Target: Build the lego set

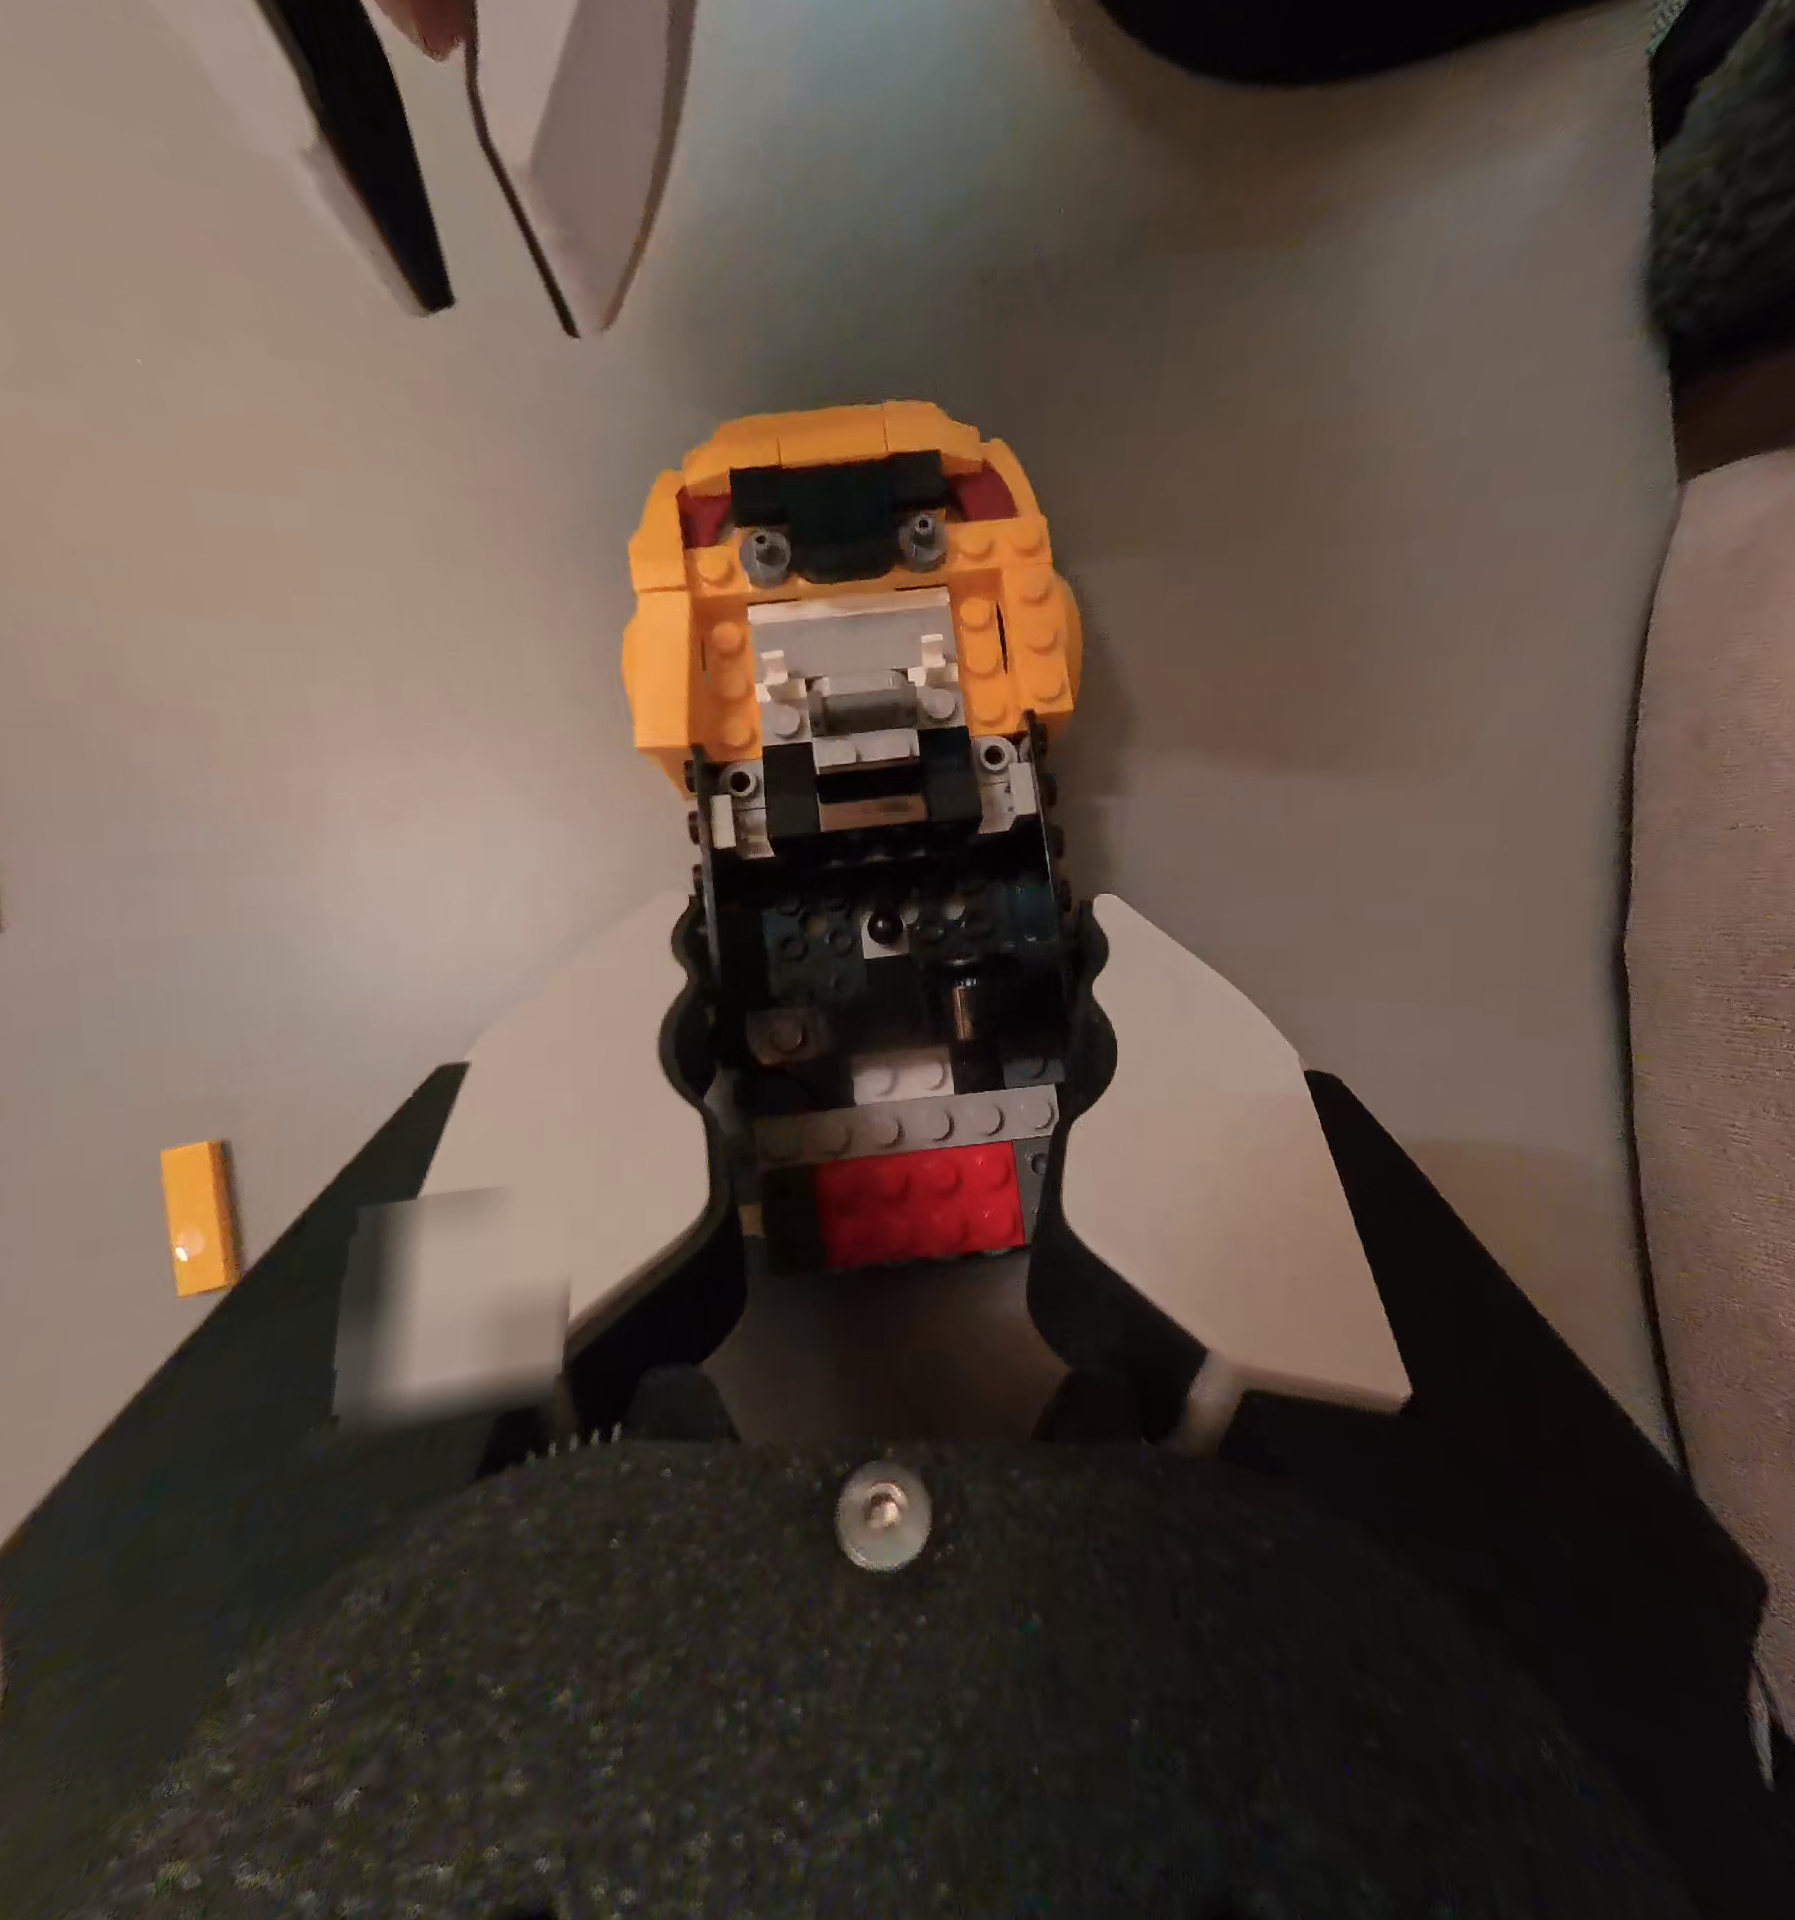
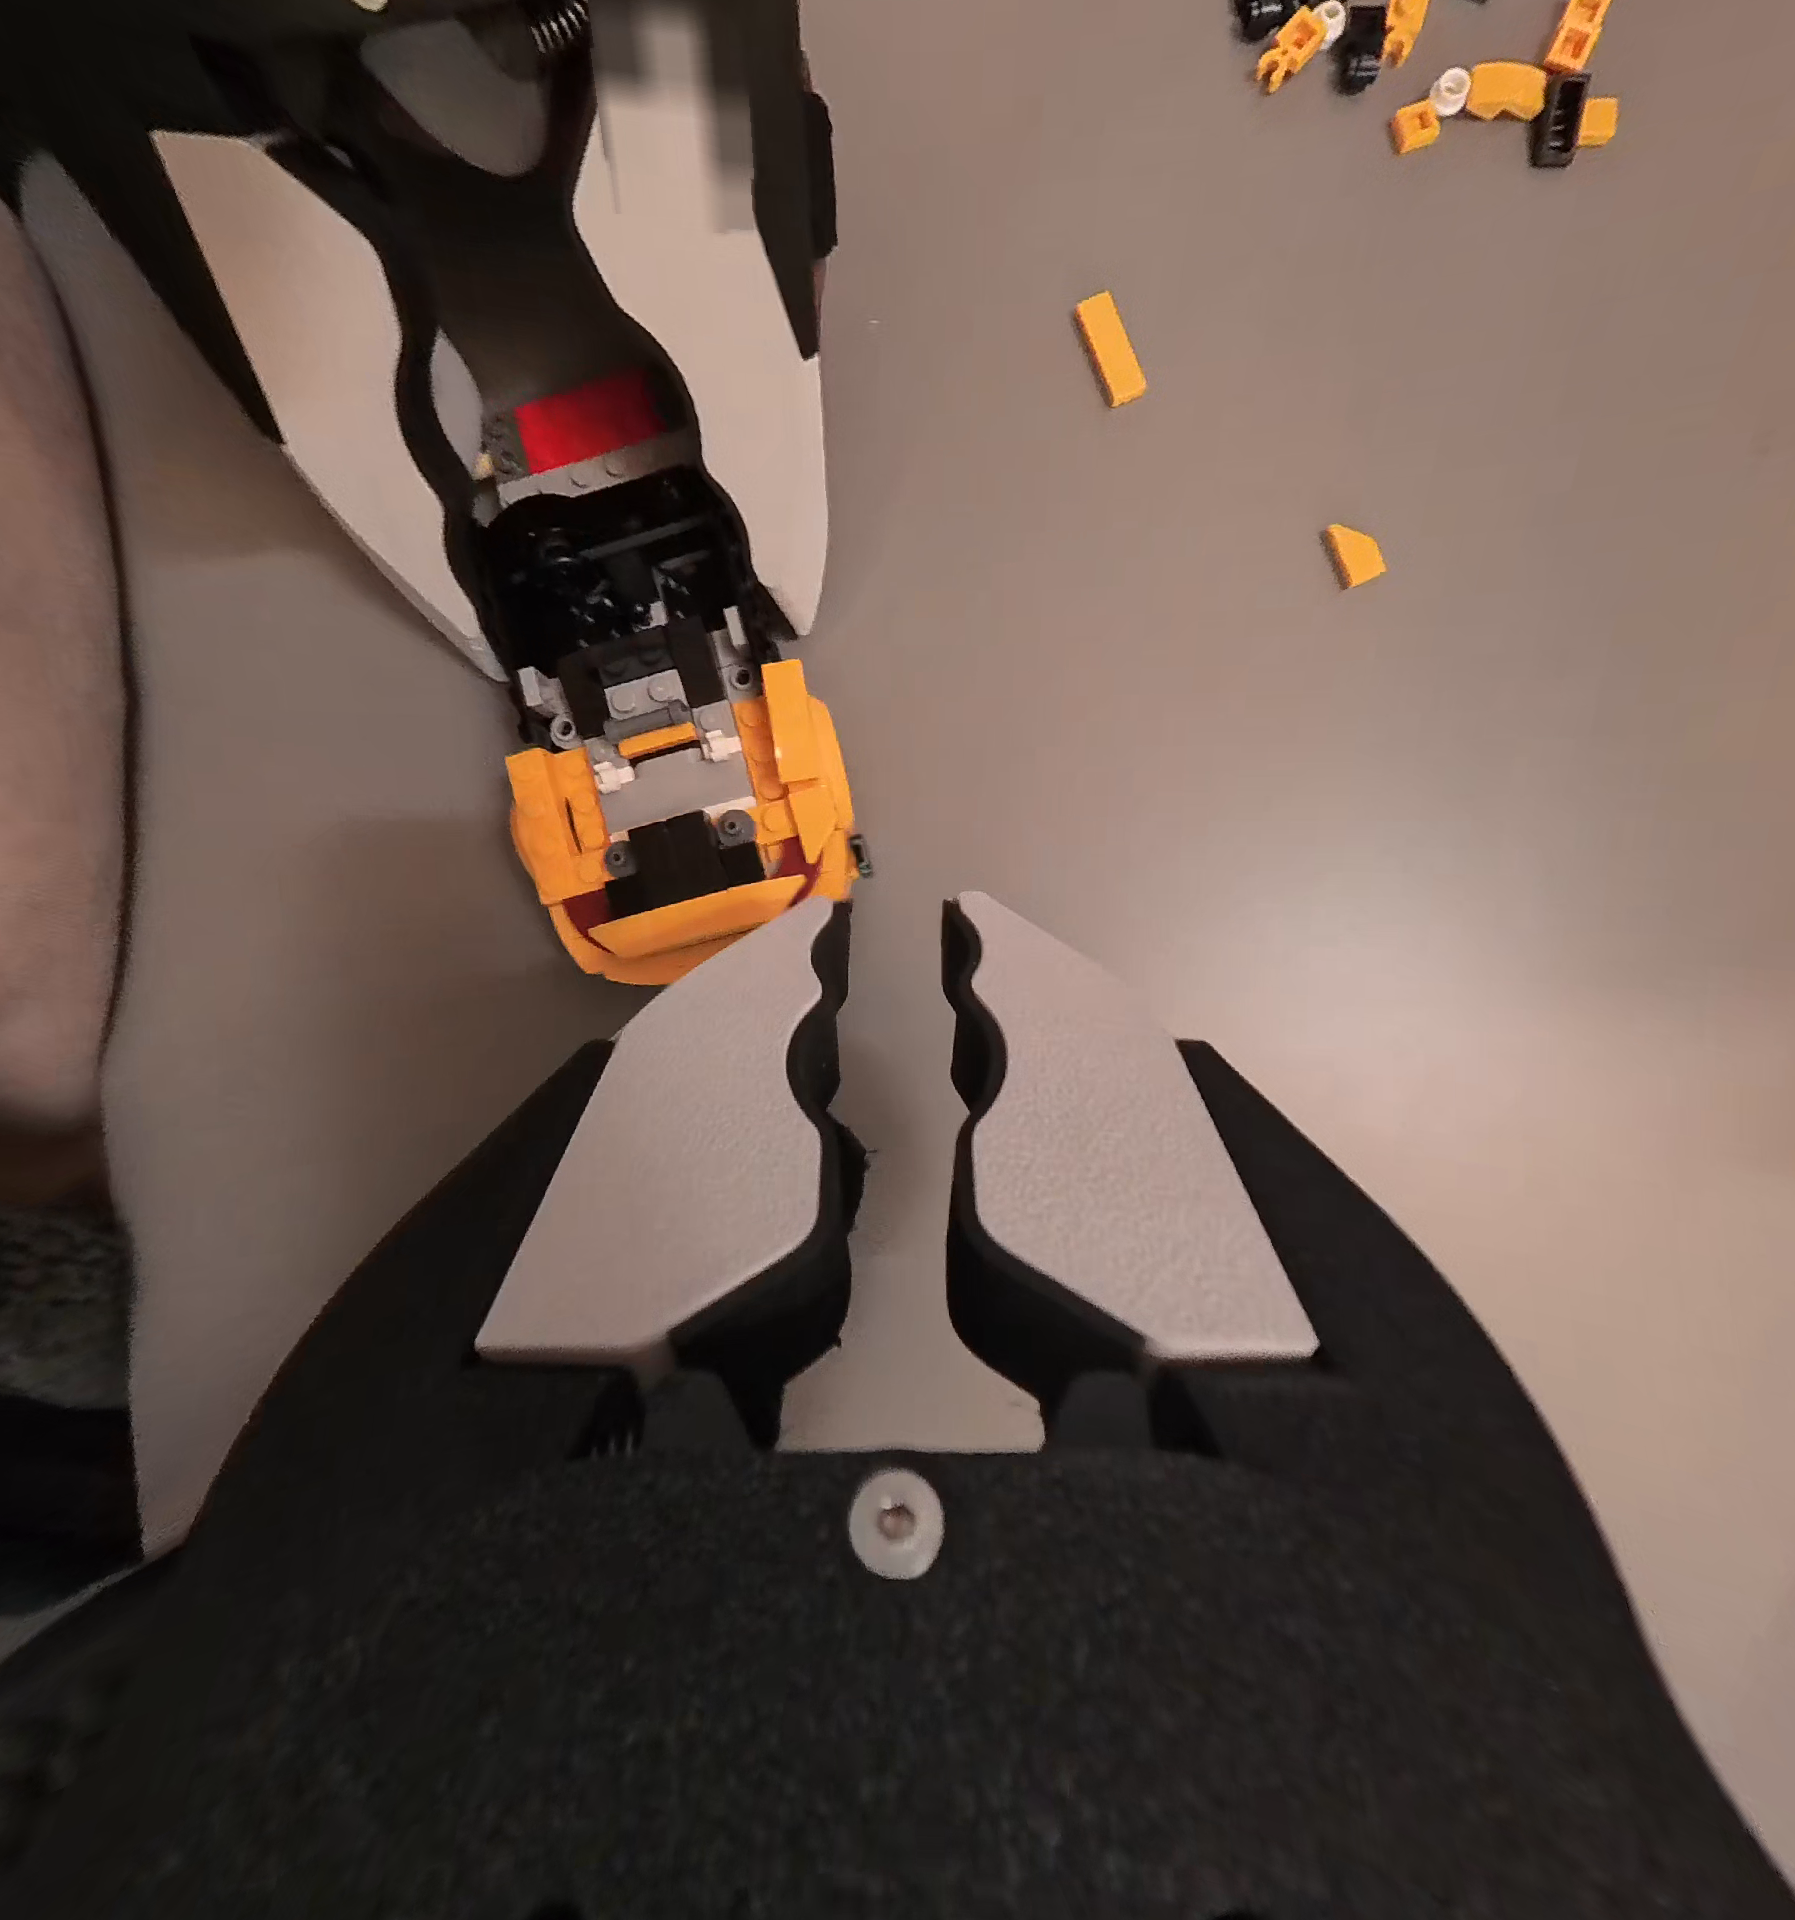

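Observation:
A partly built lego car [image 1: 851,665] has a yellow-orange nose, a black and grey middle and a red block at the rear. My left gripper [image 1: 888,935] is shut on its black middle and holds it over the grey table, nose pointing away. In the right wrist view the car [image 2: 664,810] shows at upper left, held by the left gripper [image 2: 654,644]. My right gripper [image 2: 895,914] is empty, its jaws a narrow gap apart. Its left fingertip sits just beside the car's yellow nose. It also shows in the left wrist view [image 1: 498,208] at the top.
A yellow flat tile [image 2: 1109,348] and a small yellow slope [image 2: 1353,556] lie loose on the table [image 2: 1392,1039]. Several yellow, black and white pieces [image 2: 1475,83] lie at the far right corner. Grey fabric upholstery [image 1: 1745,935] borders the table's edge. The gap from one gripper's tips to the other's is roughly 10 cm.

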`<state>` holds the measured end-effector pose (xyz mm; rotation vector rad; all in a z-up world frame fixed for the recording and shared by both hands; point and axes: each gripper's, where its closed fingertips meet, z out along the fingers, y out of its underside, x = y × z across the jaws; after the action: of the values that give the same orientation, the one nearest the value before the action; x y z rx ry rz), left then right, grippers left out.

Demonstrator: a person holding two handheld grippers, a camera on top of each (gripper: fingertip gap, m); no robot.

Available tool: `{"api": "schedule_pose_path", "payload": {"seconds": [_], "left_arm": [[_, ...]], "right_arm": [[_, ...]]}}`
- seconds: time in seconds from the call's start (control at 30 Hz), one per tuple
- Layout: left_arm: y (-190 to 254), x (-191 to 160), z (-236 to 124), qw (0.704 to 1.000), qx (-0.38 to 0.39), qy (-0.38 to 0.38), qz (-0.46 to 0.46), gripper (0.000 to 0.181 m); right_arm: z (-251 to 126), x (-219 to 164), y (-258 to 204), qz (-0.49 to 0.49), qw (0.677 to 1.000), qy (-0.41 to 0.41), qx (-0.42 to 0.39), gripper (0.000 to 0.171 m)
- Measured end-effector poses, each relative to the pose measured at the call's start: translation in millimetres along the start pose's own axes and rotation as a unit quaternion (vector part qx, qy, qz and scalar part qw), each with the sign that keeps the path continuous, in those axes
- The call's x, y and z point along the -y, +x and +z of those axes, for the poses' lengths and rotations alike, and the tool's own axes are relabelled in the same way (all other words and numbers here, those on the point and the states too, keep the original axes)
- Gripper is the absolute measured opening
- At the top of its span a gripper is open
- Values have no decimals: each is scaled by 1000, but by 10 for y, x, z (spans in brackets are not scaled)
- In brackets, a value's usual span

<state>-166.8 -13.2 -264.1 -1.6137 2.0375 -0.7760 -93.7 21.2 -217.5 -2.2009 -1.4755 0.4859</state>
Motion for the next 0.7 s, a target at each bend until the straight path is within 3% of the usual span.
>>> {"api": "schedule_pose_path", "payload": {"seconds": [0.03, 0.3, 0.53, 0.7], "left_arm": [[3, 6, 2, 1000, 0, 1, 4, 65], [97, 43, -3, 998, -16, 12, 63, 65], [249, 18, -21, 994, -52, 5, 98, 64], [313, 7, -34, 992, -71, 2, 109, 64]], "right_arm": [[-2, -5, -27, 5, 1000, 6, 8, 17], [-1, 67, -246, 89, 984, 45, 150, 22], [127, 54, -471, 153, 933, -8, 325, 32], [241, 70, -599, 153, 906, -65, 389, 35]]}}
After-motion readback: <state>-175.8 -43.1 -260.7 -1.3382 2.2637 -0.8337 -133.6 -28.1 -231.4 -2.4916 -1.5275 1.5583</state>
